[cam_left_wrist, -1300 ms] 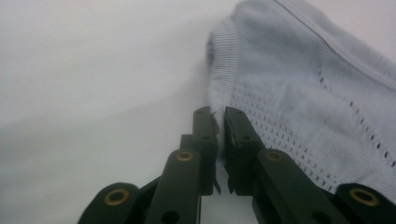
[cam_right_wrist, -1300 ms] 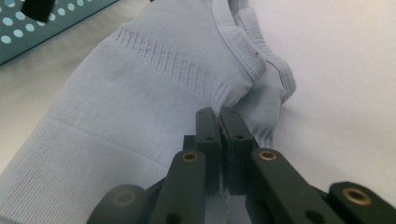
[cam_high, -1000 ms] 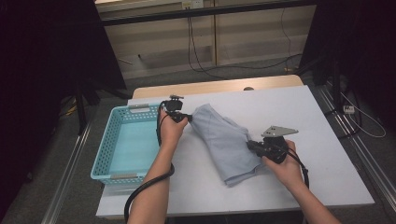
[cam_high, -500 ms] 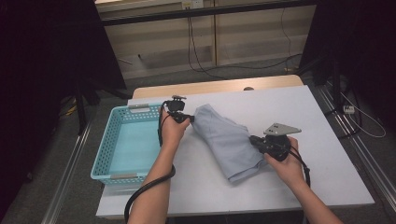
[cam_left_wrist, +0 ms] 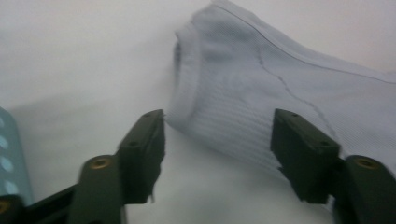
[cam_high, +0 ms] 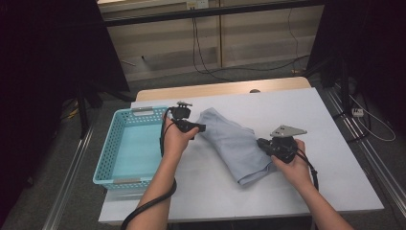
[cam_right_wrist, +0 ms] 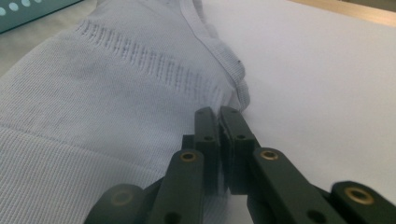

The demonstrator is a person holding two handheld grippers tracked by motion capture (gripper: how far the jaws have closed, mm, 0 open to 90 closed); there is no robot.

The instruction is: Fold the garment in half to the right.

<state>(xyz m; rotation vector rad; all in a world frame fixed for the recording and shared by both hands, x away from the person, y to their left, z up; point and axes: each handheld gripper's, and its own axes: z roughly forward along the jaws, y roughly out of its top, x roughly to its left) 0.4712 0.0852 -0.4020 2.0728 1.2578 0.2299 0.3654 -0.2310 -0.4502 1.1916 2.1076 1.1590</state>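
One teal basket (cam_high: 129, 148) sits just left of the left gripper (cam_high: 197, 128), its floor bare. Pale blue folded garment (cam_high: 234, 143) lies on the white table (cam_high: 335, 158) between both grippers. Left gripper's jaws have just been opening; the left gripper view shows them spread, garment's ribbed edge (cam_left_wrist: 187, 79) ahead between them, pads off the cloth. Right gripper (cam_high: 261, 143) is clamped tight; the right gripper view shows its jaws pressed together at the garment's edge (cam_right_wrist: 233, 100), whether cloth is pinched can't be told. Basket corner (cam_right_wrist: 28, 11) shows far beyond the right gripper's jaws.
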